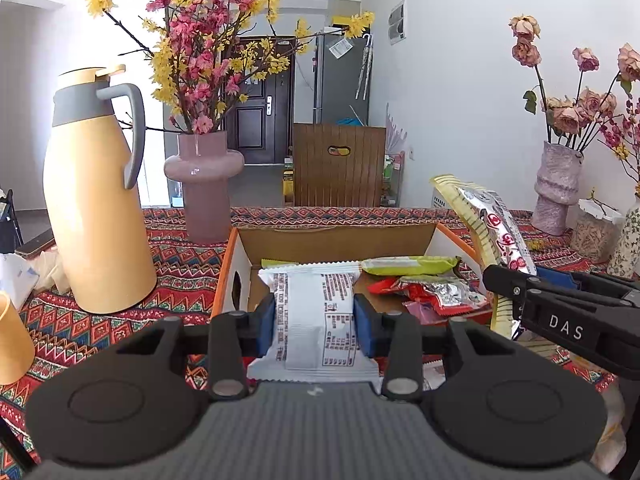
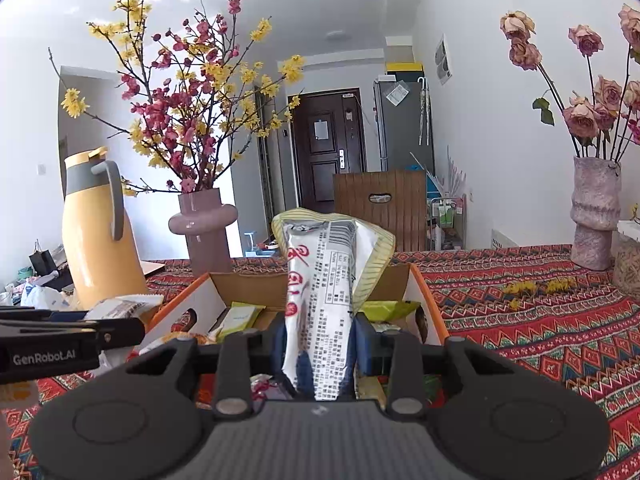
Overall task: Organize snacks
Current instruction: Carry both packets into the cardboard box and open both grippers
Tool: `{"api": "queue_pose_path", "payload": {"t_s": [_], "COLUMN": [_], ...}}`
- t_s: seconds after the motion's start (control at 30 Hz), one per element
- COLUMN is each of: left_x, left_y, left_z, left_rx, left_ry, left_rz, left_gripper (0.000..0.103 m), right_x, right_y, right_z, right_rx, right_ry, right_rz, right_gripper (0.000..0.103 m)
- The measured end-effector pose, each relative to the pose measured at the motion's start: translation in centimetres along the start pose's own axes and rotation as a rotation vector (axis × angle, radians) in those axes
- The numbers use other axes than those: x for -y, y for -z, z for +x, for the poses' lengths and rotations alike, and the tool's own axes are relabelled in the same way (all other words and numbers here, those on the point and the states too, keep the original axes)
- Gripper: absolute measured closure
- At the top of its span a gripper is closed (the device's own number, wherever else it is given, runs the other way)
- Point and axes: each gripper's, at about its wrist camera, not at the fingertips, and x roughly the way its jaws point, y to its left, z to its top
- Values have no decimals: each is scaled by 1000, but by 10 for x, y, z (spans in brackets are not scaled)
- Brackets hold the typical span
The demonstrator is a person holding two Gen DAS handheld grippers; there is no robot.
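My left gripper (image 1: 314, 320) is shut on a white snack packet (image 1: 312, 312) and holds it at the near edge of an open cardboard box (image 1: 336, 236) with orange rims. Inside the box lie a green packet (image 1: 408, 266) and red and silver packets (image 1: 436, 294). My right gripper (image 2: 320, 340) is shut on a long silver and red snack pack (image 2: 320, 304) together with a yellow striped packet (image 2: 372, 256), held upright over the box (image 2: 424, 292). The right gripper also shows in the left wrist view (image 1: 560, 312), at the box's right side.
A yellow thermos jug (image 1: 92, 200) and a pink vase (image 1: 204, 184) of blossom branches stand left of the box on the patterned tablecloth (image 2: 540, 312). A textured vase (image 2: 594, 216) of dried roses stands at the right. An orange cup (image 1: 12, 340) is at the far left.
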Motion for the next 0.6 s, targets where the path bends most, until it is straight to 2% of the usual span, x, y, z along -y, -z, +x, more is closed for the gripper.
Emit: {"api": "queue_pose_path", "payload": {"t_s": [0.3,0.6], "left_x": [-3,-8], "left_y": [-22,-26], "left_z": [32,73], "left_rx": [9,4], "left_ry": [-54,-89], "left_rz": [-46,-71], "left_gripper": [63,63], "right_x": [-7,-2], "right_y": [-24,-15], "right_z": [51,97], "right_rx": [-30,-70], "right_ry": [1,11], "right_rz": [-21,4], "right_gripper": [70,70]}}
